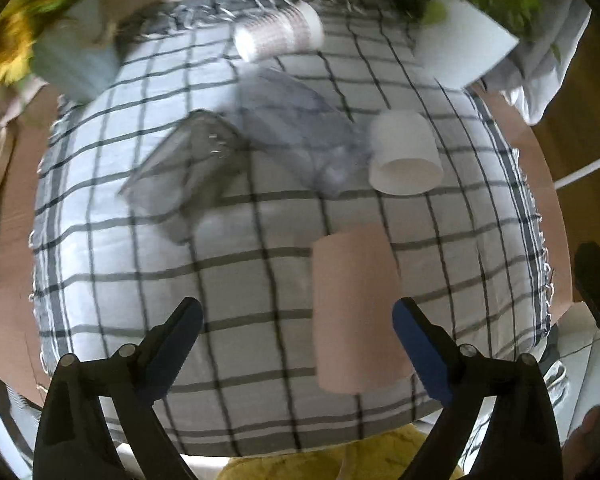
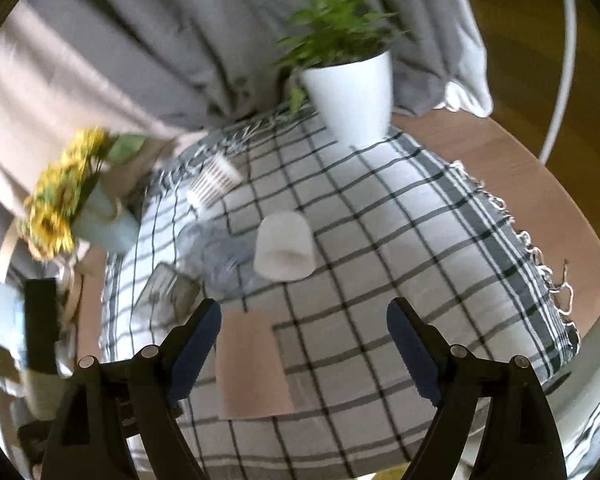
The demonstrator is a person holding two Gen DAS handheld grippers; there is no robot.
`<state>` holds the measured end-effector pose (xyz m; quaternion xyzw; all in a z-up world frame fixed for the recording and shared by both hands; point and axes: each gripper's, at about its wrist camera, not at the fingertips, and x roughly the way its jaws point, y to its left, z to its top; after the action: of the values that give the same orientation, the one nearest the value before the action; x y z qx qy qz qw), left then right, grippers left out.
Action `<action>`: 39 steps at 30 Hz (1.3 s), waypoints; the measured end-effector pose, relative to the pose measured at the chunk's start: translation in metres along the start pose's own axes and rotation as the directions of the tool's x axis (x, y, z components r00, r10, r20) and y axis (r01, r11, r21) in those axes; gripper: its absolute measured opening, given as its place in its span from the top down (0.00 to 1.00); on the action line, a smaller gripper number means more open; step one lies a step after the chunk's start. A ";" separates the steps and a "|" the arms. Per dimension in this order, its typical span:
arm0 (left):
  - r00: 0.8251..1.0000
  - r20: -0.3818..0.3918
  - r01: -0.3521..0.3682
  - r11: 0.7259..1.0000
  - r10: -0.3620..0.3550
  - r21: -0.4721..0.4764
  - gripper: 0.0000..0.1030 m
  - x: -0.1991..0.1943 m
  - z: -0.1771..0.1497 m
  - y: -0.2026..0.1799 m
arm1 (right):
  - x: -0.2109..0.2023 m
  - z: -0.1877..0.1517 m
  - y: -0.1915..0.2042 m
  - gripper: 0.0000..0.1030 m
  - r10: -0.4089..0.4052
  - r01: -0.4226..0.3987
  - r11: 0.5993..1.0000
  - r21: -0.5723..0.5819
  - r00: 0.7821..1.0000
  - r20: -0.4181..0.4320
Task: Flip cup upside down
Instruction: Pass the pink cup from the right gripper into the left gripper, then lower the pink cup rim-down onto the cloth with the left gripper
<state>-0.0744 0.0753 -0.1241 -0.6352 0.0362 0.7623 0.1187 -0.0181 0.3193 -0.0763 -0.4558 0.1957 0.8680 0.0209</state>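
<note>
Both hand-held grippers, left (image 1: 296, 316) and right (image 2: 304, 316), spread wide, empty; pink cup (image 1: 356, 312) upside-down between fingers.

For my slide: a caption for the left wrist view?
Open left gripper hovers by pink cup on checked cloth.

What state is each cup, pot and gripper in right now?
Pink cup: standing rim-down on the checked cloth, not gripped.
White cup: lying on its side, open mouth toward the camera.
Ribbed cup: lying on its side.
Clear glass: tipped over.
White plant pot: upright.
Left gripper: open, empty.
Right gripper: open, empty.
</note>
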 end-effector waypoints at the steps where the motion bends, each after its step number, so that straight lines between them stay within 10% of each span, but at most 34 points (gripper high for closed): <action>1: 1.000 -0.010 0.000 1.000 0.001 0.017 0.06 0.004 0.005 -0.006 | 0.000 0.003 -0.006 0.18 -0.001 0.001 1.000 0.018 1.000 -0.002; 21: 0.971 -0.238 0.009 0.997 -0.026 -0.072 0.38 0.080 0.038 -0.029 | 0.032 0.019 -0.056 0.17 0.029 -0.023 0.994 0.107 0.998 -0.051; 39: 0.996 0.084 0.017 1.000 -0.018 0.009 0.40 0.006 0.029 -0.026 | 0.028 0.027 -0.048 0.18 0.034 -0.032 0.998 0.062 0.999 -0.026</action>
<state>-0.0971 0.1077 -0.1216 -0.6023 0.0289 0.7872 0.1296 -0.0453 0.3693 -0.1008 -0.4635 0.2302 0.8555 0.0179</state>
